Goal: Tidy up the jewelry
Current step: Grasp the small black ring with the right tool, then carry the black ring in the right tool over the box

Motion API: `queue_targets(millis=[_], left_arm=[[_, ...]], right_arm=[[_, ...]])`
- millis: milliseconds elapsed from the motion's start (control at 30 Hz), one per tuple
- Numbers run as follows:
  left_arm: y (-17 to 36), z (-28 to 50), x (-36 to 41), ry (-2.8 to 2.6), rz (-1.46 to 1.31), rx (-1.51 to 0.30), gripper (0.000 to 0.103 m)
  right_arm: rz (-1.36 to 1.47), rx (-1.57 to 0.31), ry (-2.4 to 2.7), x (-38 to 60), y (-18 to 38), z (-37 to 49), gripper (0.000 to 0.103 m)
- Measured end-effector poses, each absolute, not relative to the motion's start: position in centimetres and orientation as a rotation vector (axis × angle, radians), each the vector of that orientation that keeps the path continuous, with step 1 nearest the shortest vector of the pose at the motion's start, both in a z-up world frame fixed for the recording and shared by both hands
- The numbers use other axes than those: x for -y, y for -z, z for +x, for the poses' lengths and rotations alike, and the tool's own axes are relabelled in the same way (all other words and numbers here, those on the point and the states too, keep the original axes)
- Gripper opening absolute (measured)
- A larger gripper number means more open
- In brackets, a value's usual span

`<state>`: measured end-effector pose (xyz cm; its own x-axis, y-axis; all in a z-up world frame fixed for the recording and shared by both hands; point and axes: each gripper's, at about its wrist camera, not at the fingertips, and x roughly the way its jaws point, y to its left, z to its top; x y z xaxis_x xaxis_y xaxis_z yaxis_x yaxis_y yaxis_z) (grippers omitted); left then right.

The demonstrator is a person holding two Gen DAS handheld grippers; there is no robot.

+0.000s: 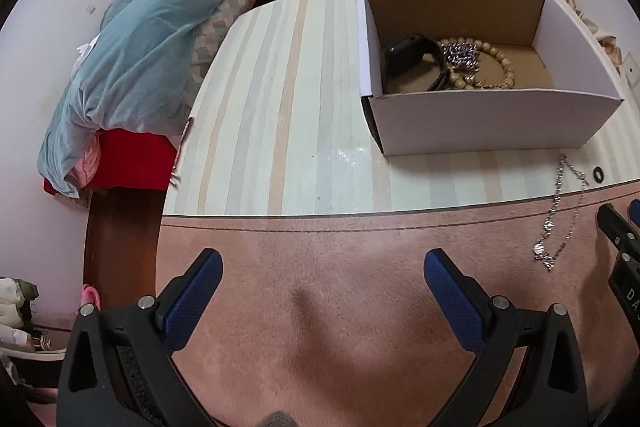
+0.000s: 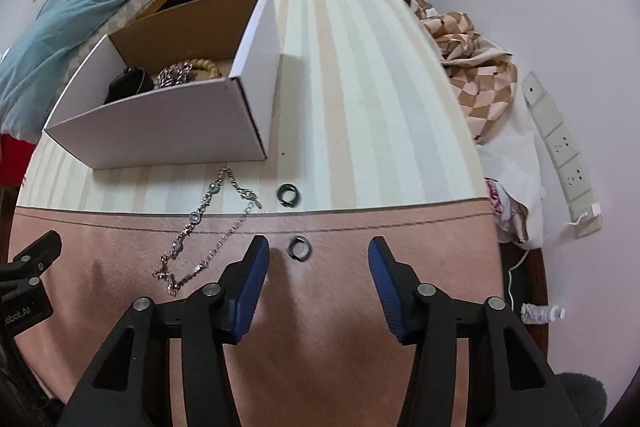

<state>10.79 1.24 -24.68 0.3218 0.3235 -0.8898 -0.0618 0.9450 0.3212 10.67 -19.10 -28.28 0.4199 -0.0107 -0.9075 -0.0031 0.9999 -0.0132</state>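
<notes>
With its blue-padded fingers [image 2: 252, 279] spread, the right gripper [image 2: 318, 259] should drop squarely over the small silver metal ring [image 2: 299, 248] at twelve o'clock, pinching its rim gently

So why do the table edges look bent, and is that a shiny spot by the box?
Left wrist view: fisheye lens bows the table edge; glare patch near the box. Right wrist view: same bowing, dark corners, soft shadow beside the box.
</notes>
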Motion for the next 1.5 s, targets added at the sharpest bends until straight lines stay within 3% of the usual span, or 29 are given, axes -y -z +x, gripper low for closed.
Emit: queue_targets(millis=[100,167,667,700,767,833,867,900,967,1000,1033,1200,1500], left_arm=[[24.9,11.1,-1.4,-0.255,0.245,-1.229,0.103],[25.0,11.3,-1.4,-0.253,0.239,-1.234,0.103],[25.8,12.1,4.6,0.142,0.041,-1.286,0.102],[26.1,12.2,5.3,0.153,0.059,-1.29,0.099],[26.7,12.2,6.4,0.176,0.093,-1.3,0.082],[27.4,12.1,7.5,0.191,0.13,-1.314,0.056],[27.4,11.9,7.8,0.196,0.147,-1.297,0.055],[27.4,11.9,8.0,0.201,0.156,-1.286,0.048],[27.2,11.7,8.6,0.234,0.166,-1.264,0.029],[27.2,11.7,8.8,0.242,0.172,-1.26,0.009],[27.2,11.7,8.9,0.257,0.171,-1.262,0.003],[26.6,12.1,7.9,0.286,0.083,-1.265,0.0],[21.1,11.1,3.8,0.3,-0.022,-1.177,0.0]], right_arm=[[-0.032,-1.113,-0.002,18.7,28.2,10.9,0.037],[-0.042,-1.105,-0.004,18.6,28.2,10.9,0.014],[0.129,-1.052,0.061,23.6,23.9,9.1,0.013],[0.131,-1.05,0.066,23.9,23.8,9.0,0.013],[0.14,-1.05,0.075,24.4,23.7,8.8,0.013],[0.147,-1.052,0.08,24.8,23.8,8.6,0.013],[0.15,-1.053,0.08,24.8,23.8,8.5,0.013],[0.153,-1.053,0.081,24.9,23.8,8.4,0.013],[0.157,-1.053,0.08,25.0,23.8,8.2,0.013],[0.159,-1.053,0.078,24.9,23.8,8.2,0.013],[0.161,-1.054,0.077,24.9,23.8,8.2,0.013],[0.182,-1.04,0.057,24.6,23.0,8.0,0.013],[0.255,-1.002,-0.026,23.5,19.9,8.2,0.013]])
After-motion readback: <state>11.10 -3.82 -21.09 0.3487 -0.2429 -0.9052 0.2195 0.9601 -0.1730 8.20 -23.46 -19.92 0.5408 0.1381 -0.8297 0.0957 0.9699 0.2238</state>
